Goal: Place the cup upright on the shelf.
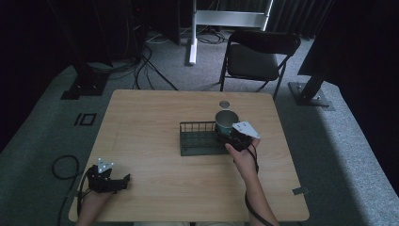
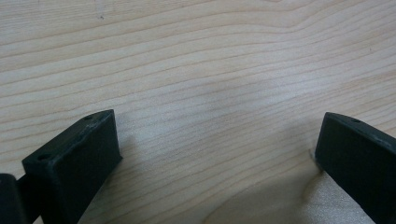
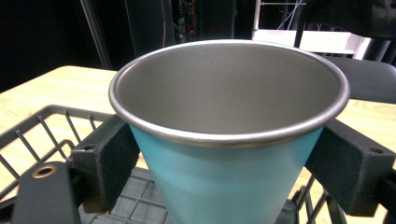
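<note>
A teal metal cup (image 1: 227,119) with a bare steel inside stands upright at the right end of a black wire basket (image 1: 197,124) near the table's middle. My right gripper (image 1: 227,133) is shut on the cup from the near side. In the right gripper view the black pads (image 3: 105,158) press the cup (image 3: 224,186) on both sides just under its rim. The basket's bars (image 3: 42,123) and ribbed floor lie below; whether the cup rests on that floor is hidden. My left gripper (image 1: 123,180) lies on the table at the near left corner, open, with bare wood between its jaws (image 2: 215,149).
A small round disc (image 1: 224,103) lies on the wooden table (image 1: 150,113) just behind the basket. A black folding chair (image 1: 259,56) stands past the far edge. Cables (image 1: 146,66) and stand feet sit on the carpet around the table.
</note>
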Action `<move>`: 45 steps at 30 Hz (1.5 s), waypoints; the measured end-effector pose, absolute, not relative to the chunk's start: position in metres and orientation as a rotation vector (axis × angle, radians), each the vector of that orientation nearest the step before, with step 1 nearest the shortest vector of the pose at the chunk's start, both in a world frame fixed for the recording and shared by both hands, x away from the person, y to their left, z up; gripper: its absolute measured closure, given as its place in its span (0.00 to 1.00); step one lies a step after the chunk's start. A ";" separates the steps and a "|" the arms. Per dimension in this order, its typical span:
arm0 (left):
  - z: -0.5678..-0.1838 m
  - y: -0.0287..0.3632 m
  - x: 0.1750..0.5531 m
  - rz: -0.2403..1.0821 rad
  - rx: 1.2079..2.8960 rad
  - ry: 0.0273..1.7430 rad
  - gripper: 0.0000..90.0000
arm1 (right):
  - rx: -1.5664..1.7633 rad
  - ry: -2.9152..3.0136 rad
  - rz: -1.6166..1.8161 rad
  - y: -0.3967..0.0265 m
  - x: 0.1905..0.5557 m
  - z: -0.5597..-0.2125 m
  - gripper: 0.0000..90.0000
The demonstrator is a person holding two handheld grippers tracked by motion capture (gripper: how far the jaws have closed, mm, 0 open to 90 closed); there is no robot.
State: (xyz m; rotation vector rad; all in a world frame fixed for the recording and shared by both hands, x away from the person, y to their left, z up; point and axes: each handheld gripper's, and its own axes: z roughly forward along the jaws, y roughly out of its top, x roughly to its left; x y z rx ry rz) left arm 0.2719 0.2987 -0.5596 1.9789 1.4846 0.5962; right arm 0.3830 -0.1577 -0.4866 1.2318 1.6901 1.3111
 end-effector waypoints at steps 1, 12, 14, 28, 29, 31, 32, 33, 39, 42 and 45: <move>-0.560 0.299 0.272 0.596 1.979 1.485 0.01 | 1.228 1.692 1.301 -0.158 0.382 -0.489 0.15; -0.560 0.299 0.272 0.597 1.979 1.484 0.01 | 1.255 1.671 1.311 -0.159 0.378 -0.493 0.12; -0.560 0.299 0.272 0.597 1.978 1.485 0.01 | 1.259 1.683 1.314 -0.160 0.375 -0.491 0.12; -0.560 0.299 0.272 0.597 1.978 1.485 0.01 | 1.207 1.732 1.279 -0.189 0.345 -0.490 0.12; -0.560 0.299 0.272 0.597 1.980 1.484 0.01 | 1.208 1.735 1.269 -0.192 0.343 -0.491 0.12; -0.560 0.299 0.272 0.597 1.979 1.484 0.01 | 1.212 1.740 1.267 -0.197 0.340 -0.494 0.12; -0.560 0.299 0.272 0.597 1.979 1.484 0.01 | 1.218 1.744 1.266 -0.199 0.338 -0.496 0.12; -0.560 0.299 0.272 0.597 1.979 1.484 0.01 | 1.218 1.747 1.257 -0.202 0.336 -0.498 0.12; -0.560 0.299 0.272 0.597 1.979 1.484 0.01 | 1.246 1.760 1.241 -0.214 0.329 -0.508 0.12; -0.560 0.299 0.272 0.597 1.980 1.484 0.01 | 1.254 1.764 1.223 -0.218 0.327 -0.512 0.12; -0.560 0.299 0.272 0.597 1.980 1.484 0.01 | 1.275 1.772 1.195 -0.225 0.323 -0.522 0.12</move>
